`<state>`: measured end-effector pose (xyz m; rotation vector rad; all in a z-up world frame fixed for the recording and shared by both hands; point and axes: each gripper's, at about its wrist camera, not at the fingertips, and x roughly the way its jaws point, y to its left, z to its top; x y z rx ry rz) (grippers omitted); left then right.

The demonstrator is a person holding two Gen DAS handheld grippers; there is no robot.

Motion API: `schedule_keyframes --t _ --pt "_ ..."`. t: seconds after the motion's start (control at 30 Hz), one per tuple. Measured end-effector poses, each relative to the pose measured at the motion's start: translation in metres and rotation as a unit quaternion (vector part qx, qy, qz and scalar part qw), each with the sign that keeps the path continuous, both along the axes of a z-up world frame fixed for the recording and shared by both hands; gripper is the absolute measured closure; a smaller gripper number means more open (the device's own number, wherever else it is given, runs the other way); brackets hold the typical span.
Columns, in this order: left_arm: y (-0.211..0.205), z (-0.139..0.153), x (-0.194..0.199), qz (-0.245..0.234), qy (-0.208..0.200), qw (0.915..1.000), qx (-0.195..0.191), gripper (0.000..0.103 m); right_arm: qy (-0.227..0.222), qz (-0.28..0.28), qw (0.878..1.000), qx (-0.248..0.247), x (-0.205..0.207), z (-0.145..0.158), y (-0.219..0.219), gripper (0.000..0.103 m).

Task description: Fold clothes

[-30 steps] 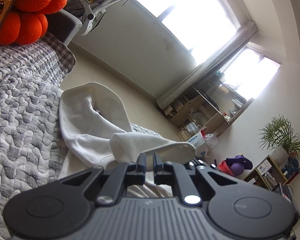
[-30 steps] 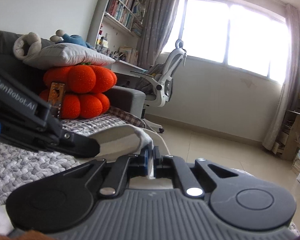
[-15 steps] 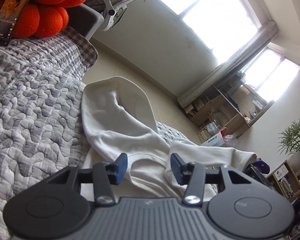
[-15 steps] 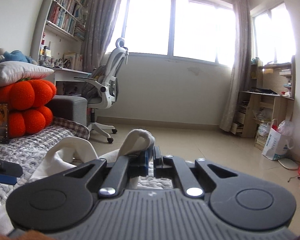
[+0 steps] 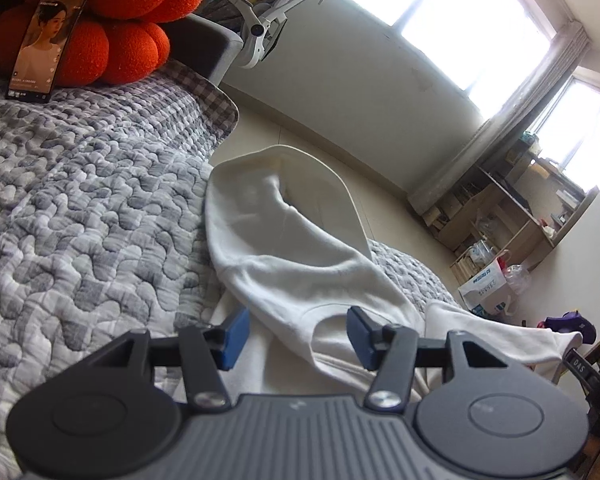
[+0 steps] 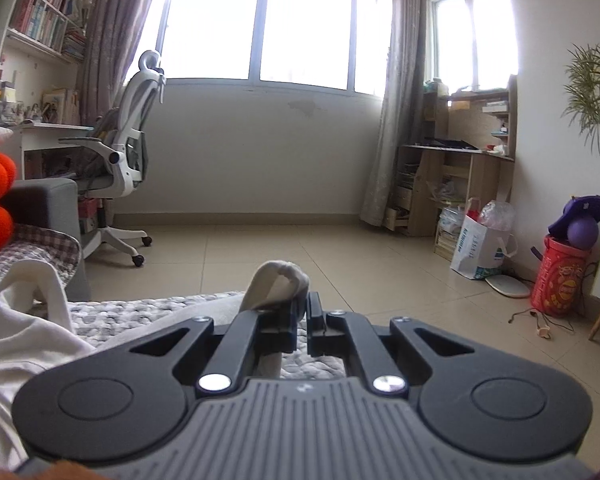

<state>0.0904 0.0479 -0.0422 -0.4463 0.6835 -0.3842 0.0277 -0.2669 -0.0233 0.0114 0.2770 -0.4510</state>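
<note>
Hoodie point(image 5: 284, 264) on quilt point(image 5: 80, 200), left fingers point(image 5: 234, 332) opening (nothing pinched), right fingers point(image 6: 320, 320) clamping its sleeve point(image 6: 278, 284)

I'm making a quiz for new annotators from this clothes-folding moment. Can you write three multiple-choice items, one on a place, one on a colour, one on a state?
1. Where does the phone stand?
A. flat on the floor
B. propped against the orange cushion on the quilt
C. on the office chair

2. What colour is the hoodie?
A. white
B. navy
C. red

3. What is between the right gripper pads?
A. nothing
B. the phone
C. a fold of the hoodie's white cloth

Answers:
1 B: its lit screen leans on the cushion, its lower edge on the quilt.
2 A: hood and body both show off-white.
3 C: cloth bulges out above the closed pads, while the left gripper is opening with no pad pressing the cloth.
</note>
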Motion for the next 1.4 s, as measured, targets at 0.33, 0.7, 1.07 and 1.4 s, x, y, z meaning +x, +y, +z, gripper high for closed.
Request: schedule_keyframes --t 0.33,0.7,1.07,1.4 --pt "-0.01 -0.002 -0.003 -0.006 0.012 0.9998 0.012 0.048 0.06 -0.053 0.996 0.04 -0.008 -0.013 -0.039 0.099" --pt "-0.059 -0.003 -0.021 -0.136 0.069 0.9862 -0.065 0.048 0.11 -0.008 0.993 0.049 -0.018 -0.011 -0.032 0.096" --pt "-0.084 -0.017 -0.021 -0.175 0.112 0.9713 -0.115 0.047 0.117 0.012 0.991 0.066 -0.029 -0.008 -0.037 0.052" --pt "-0.098 -0.027 -0.024 -0.187 0.135 0.9701 -0.077 0.046 0.096 0.09 0.986 0.099 -0.033 0.001 -0.027 0.049"
